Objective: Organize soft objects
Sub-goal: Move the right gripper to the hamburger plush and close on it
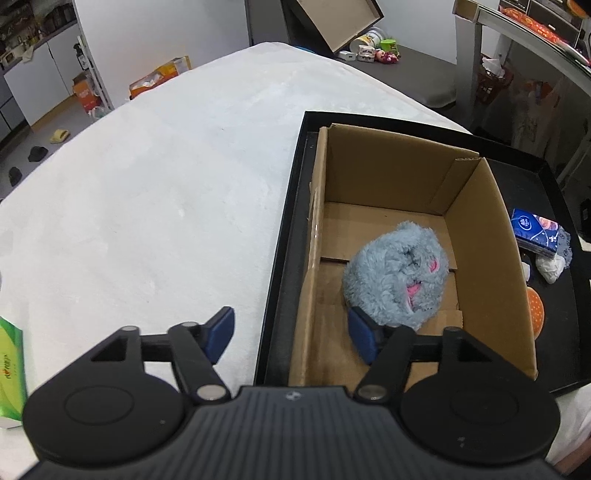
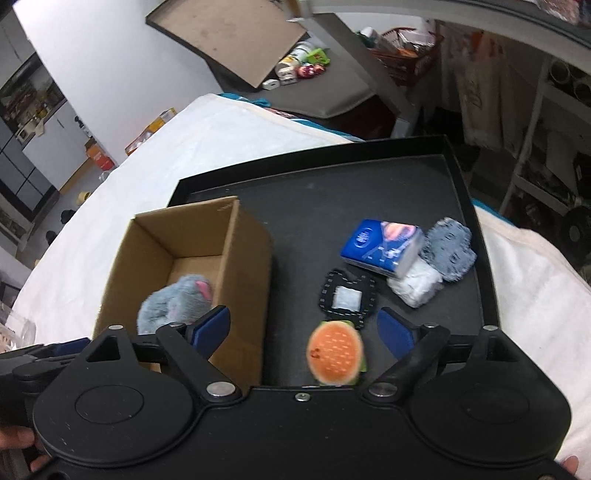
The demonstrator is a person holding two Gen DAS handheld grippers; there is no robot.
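A fluffy grey plush (image 1: 397,275) with pink ears lies inside an open cardboard box (image 1: 480,236) that stands on a black tray (image 1: 291,236). My left gripper (image 1: 291,334) is open and empty above the box's left wall, its right finger just beside the plush. My right gripper (image 2: 304,332) is open and empty over the tray (image 2: 314,192), above an orange burger plush (image 2: 336,354). The box (image 2: 243,251) and the grey plush (image 2: 177,304) sit to its left. A black pouch (image 2: 347,299), a blue tissue pack (image 2: 382,247), a white bundle (image 2: 415,286) and a grey fuzzy cloth (image 2: 448,249) lie on the tray.
The tray rests on a white cloth-covered table (image 1: 147,203). A green box (image 1: 11,369) sits at its near left edge. Beyond the table stand a grey bench with toys (image 2: 306,70), a leaning cardboard lid (image 2: 229,33) and shelves on the right (image 2: 535,147).
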